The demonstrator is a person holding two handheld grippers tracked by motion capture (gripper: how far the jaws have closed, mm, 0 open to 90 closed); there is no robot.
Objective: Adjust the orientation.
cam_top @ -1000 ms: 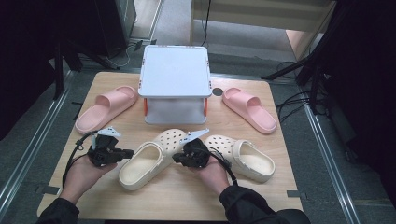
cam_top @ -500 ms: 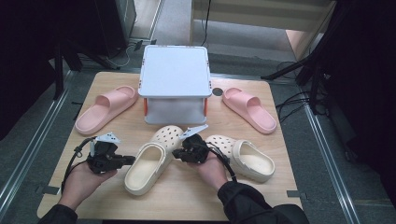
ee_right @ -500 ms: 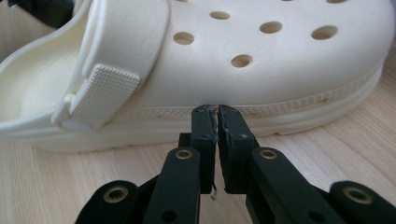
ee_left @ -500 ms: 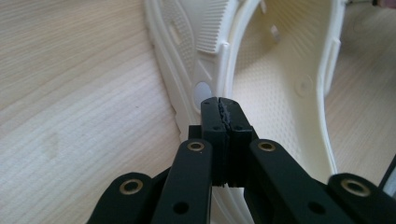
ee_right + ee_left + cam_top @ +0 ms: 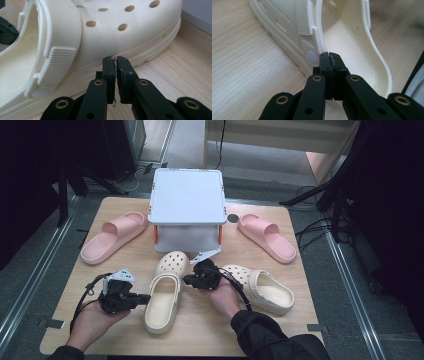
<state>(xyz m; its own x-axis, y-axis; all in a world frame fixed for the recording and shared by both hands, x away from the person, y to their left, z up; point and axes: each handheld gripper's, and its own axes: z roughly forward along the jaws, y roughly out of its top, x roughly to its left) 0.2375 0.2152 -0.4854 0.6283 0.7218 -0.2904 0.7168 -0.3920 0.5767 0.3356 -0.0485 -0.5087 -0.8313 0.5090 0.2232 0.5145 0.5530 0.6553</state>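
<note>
High view: a wooden table (image 5: 260, 320) carried a white box (image 5: 187, 195) at the back, a pink slide (image 5: 114, 236) to its left and a second pink slide (image 5: 266, 237) to its right. In front lay two cream clogs; the left clog (image 5: 164, 291) pointed toward the box, and the right clog (image 5: 260, 287) lay angled away beside it. The left gripper (image 5: 142, 297) reached in at the left clog's heel side, and the right gripper (image 5: 186, 280) sat at that same clog's other flank, between the two clogs.

Left gripper view: the left gripper (image 5: 329, 56) had its jaws pressed together with nothing between them, the tips at the rim of the left clog (image 5: 352, 37) near the strap rivet.

Right gripper view: the right gripper (image 5: 116, 61) had its jaws nearly together, a thin slit between them, empty, and close against the sole edge of the left clog (image 5: 105, 30) below the perforated upper.

With both claws pushing from opposite sides instead of gripping, the light clog could probably pivot or skid off line, or ride up over a tip, if one side pressed harder. It might also bump the neighbouring clog.
</note>
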